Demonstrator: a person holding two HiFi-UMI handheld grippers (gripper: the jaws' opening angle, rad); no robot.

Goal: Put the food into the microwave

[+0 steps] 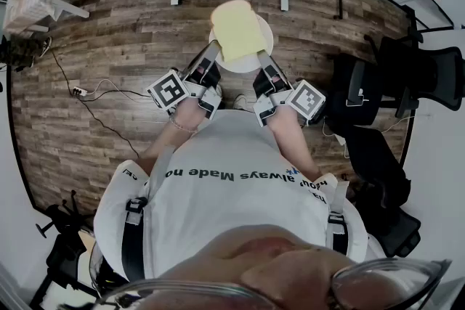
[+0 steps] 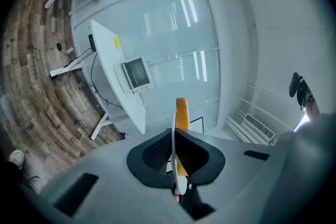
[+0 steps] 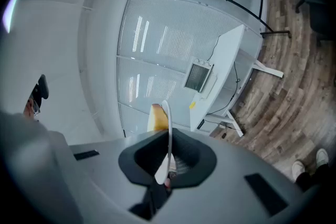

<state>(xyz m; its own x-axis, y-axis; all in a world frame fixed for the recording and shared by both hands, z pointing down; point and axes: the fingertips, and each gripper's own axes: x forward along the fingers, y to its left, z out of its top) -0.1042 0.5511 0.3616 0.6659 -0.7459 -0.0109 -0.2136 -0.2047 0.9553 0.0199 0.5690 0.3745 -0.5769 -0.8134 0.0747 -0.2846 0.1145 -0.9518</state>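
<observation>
Both grippers are up in front of the person, and between them rides a white plate (image 1: 242, 66) with a slice of toast (image 1: 238, 30) lying flat on top. The left gripper (image 1: 213, 53) is clamped on the plate's left rim; its own view shows the dark pads pressed tight on the thin white edge, with the toast's orange crust poking up just behind. The right gripper (image 1: 263, 62) is the mirror of it, jaws pinched on the right rim, the plate edge running straight up between the pads and the toast beside it. So the food sits on the plate, carried level over the wooden floor (image 1: 109, 47), clear of any surface. Ahead in both gripper views stands a long white table (image 2: 113, 68) against a frosted glass wall, and on it the microwave (image 2: 135, 73), well apart from the plate. Black chairs (image 1: 407, 76) stand off to the person's right.
</observation>
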